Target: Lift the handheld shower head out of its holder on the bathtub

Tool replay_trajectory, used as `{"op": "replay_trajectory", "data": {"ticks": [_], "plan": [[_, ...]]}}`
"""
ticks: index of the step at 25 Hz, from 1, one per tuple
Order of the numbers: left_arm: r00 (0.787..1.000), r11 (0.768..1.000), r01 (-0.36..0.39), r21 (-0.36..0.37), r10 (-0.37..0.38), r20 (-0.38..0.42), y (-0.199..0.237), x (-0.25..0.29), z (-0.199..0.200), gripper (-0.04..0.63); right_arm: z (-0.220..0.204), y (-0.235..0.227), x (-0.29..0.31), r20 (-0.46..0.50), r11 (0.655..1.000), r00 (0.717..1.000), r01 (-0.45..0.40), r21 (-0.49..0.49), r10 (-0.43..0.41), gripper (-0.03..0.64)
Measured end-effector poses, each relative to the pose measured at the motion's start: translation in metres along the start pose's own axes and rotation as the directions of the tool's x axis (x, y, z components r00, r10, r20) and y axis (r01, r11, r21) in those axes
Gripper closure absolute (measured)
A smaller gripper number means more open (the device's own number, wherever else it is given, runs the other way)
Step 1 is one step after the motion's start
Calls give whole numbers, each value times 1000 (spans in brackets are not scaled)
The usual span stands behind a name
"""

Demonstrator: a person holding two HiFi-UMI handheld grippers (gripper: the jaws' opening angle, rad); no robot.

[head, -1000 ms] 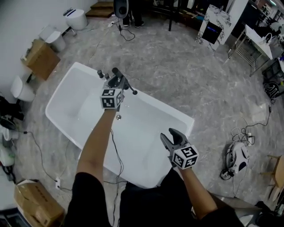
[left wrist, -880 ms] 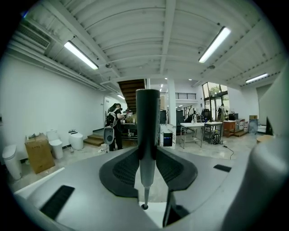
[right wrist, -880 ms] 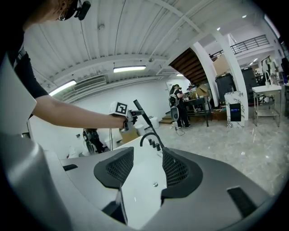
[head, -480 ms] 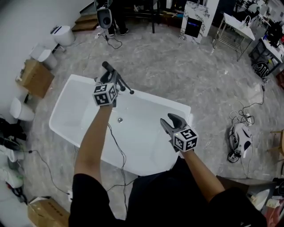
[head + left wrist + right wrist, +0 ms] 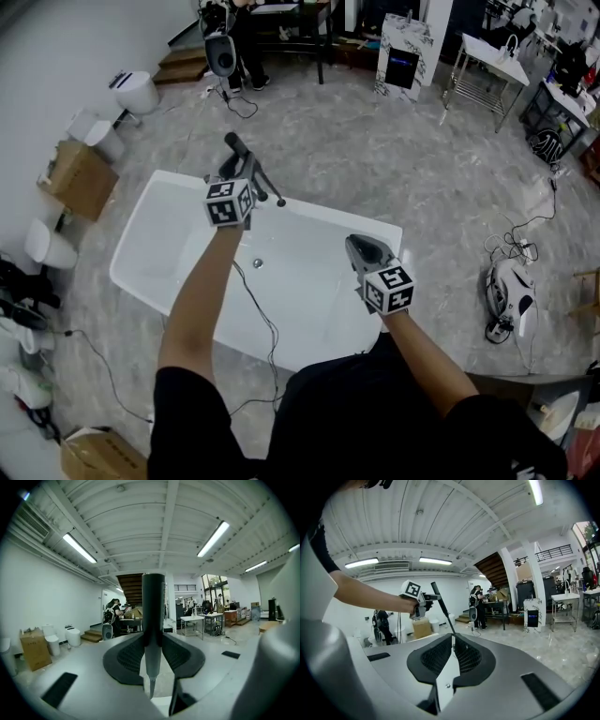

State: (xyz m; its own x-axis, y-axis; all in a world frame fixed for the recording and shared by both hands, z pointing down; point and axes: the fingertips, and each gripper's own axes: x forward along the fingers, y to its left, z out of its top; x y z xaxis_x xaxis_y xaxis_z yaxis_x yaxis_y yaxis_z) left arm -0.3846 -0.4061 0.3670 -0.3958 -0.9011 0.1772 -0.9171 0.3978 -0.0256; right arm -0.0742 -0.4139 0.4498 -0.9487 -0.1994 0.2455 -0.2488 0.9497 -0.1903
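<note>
Two grippers are up over the white bathtub (image 5: 323, 212), and only the left gripper (image 5: 244, 174) has anything in it. Its jaws are partly closed and the ribbed pads press on either side of the shower head (image 5: 153, 606), gripping it around the middle of its length.

Seen from the left gripper view, the wand stands upright across the jaws. The thick dark part is above them, and the grey part tapers to a thin fitting below. From the head view, its long axis runs on a slant. The dark end points up and away from the person, out past the tub's far rim. The thin lower end comes back toward that rim on the right. From the right gripper view it hangs in the air, leaning with its top toward the left.

The right gripper (image 5: 357, 247) is held over the near right part of the tub, well apart from the wand. Its jaws have just been closing and now meet at the tips with nothing between them.
</note>
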Motion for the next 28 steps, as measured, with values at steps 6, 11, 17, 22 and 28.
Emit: {"op": "replay_trajectory", "data": {"ticks": [6, 11, 17, 22, 28], "plan": [[1000, 999, -24, -33, 24, 9, 5, 4, 6, 482, 18, -9, -3, 13, 998, 999, 32, -49, -31, 612], [1000, 1000, -16, 12, 16, -3, 6, 5, 2, 482, 26, -17, -2, 37, 998, 998, 56, -29, -55, 615], [1000, 1000, 5, 18, -5, -11, 2, 8, -3, 482, 31, -22, -3, 57, 996, 995, 80, -26, -79, 618], [1000, 999, 9, 43, -9, -9, 11, 17, 0, 482, 39, -22, 4, 77, 995, 993, 90, -31, -87, 618], [1000, 1000, -11, 26, 12, -15, 17, 22, -10, 482, 36, -24, -3, 76, 995, 993, 96, -39, -93, 618]]}}
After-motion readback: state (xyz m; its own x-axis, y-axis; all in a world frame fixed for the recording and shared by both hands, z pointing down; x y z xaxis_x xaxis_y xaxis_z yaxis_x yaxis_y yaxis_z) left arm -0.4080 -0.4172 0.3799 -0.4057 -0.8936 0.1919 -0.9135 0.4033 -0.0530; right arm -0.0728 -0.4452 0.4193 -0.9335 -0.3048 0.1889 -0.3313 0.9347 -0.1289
